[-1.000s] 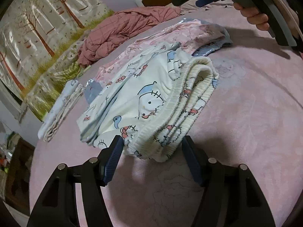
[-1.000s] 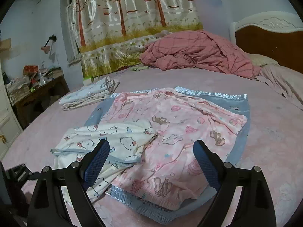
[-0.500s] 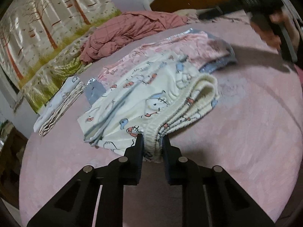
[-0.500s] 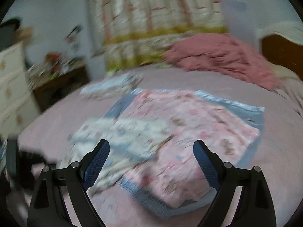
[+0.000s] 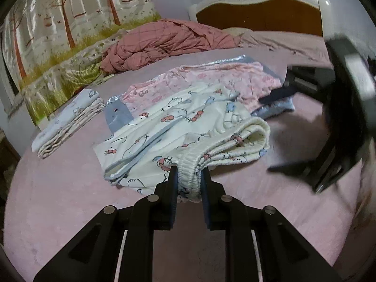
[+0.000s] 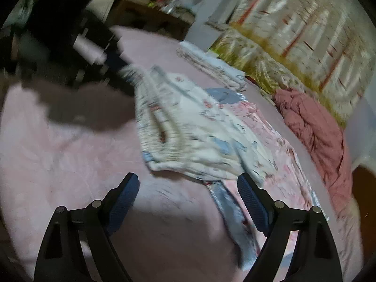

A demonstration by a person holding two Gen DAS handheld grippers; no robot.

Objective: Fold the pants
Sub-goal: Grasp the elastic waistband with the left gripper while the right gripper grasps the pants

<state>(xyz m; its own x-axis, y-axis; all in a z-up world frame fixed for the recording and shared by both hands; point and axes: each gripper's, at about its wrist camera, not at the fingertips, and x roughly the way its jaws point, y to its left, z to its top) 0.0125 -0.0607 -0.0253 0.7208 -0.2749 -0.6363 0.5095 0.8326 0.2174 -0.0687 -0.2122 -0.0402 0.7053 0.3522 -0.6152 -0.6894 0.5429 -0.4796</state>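
Pink bedspread (image 5: 70,199) is carrying the cartoon-print pants (image 5: 188,127) at center. Left gripper (image 5: 188,176), spread wide a second ago, is now clenching the waistband at 6 o'clock. Right gripper (image 6: 188,188), empty, jaws narrowing slightly, is swinging in from 3 o'clock, likely for the waistband's other end.

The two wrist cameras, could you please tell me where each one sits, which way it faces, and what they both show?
Left wrist: sits on the left gripper, looking across the bed toward the headboard; its fingers pinch the waistband of the cartoon-print pants; the right gripper enters blurred at right.
Right wrist: sits on the right gripper, tilted, facing the tree-print curtain; its jaws are closing, nothing between them; the left gripper shows dark at upper left.
Shared: the pants, the pink blanket, the crumpled quilt.
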